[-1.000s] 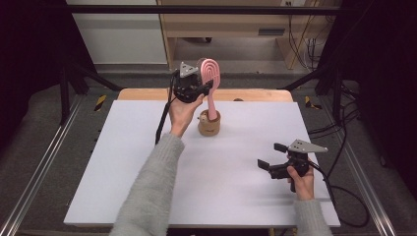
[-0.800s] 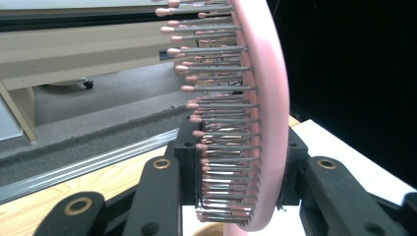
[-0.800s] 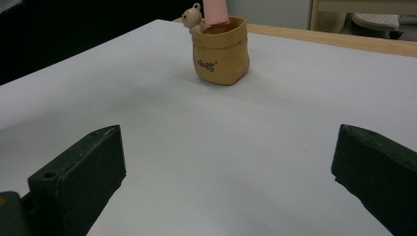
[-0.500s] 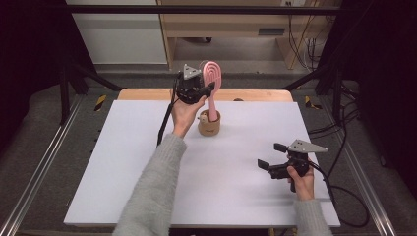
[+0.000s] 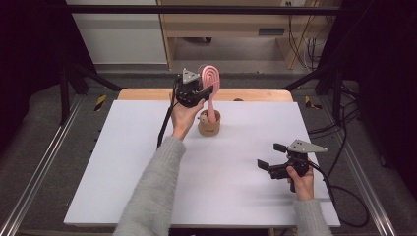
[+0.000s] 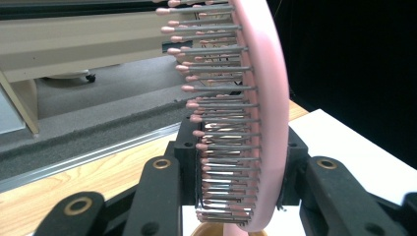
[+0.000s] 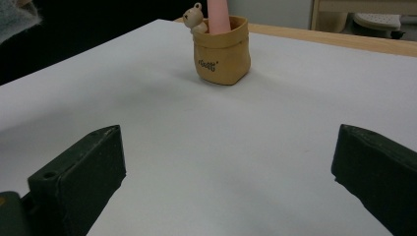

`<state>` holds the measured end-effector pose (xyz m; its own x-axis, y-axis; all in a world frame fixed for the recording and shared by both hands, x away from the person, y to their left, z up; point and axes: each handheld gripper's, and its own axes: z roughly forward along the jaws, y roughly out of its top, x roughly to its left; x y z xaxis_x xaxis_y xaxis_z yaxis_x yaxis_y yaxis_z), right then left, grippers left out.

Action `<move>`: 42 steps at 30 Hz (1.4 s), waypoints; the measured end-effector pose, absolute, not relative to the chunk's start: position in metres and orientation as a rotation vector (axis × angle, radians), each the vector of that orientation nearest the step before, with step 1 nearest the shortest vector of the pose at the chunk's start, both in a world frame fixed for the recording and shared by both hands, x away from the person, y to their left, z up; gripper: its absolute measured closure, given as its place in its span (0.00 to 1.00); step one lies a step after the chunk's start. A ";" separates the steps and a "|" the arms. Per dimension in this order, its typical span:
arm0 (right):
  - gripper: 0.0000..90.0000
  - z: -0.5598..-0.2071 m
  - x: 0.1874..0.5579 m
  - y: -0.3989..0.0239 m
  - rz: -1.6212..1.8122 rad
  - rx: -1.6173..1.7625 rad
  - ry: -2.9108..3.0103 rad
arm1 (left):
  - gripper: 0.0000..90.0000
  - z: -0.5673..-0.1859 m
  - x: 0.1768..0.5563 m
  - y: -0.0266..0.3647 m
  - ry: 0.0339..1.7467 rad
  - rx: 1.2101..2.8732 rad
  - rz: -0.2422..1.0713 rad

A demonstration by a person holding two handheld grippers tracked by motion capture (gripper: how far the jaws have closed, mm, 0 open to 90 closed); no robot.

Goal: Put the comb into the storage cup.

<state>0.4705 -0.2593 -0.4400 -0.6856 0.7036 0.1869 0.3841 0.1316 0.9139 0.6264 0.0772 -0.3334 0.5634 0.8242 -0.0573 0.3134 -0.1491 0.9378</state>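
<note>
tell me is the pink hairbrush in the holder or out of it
In. The pink hairbrush stands upright with its handle down inside the tan holder, and the left gripper is shut on its head.

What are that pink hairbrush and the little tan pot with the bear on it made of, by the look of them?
The pink paddle hairbrush looks like smooth, matte plastic, judging by its even colour and rounded edge. Its grey bristles shine like metal or hard plastic, with pink ball tips. The small tan pot with a bear figure has soft creases like a folded bag, yet looks rigid and matte, so it is possibly ceramic or resin.
</note>
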 end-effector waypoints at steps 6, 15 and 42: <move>0.00 -0.440 0.470 -0.259 1.573 1.062 2.125 | 0.70 -0.339 0.627 0.079 0.961 1.718 0.590; 0.00 -0.440 0.470 -0.259 1.573 1.060 2.125 | 0.70 -0.349 0.629 0.082 0.978 1.710 0.583; 0.00 -0.440 0.471 -0.259 1.569 1.056 2.126 | 0.70 -0.371 0.633 0.098 1.046 1.705 0.577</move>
<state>0.4708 -0.2588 -0.4405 -0.6869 0.7035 0.1826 0.3819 0.1356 0.9142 0.6329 0.0982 -0.3714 0.5098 0.8544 -0.1002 0.3712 -0.1134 0.9216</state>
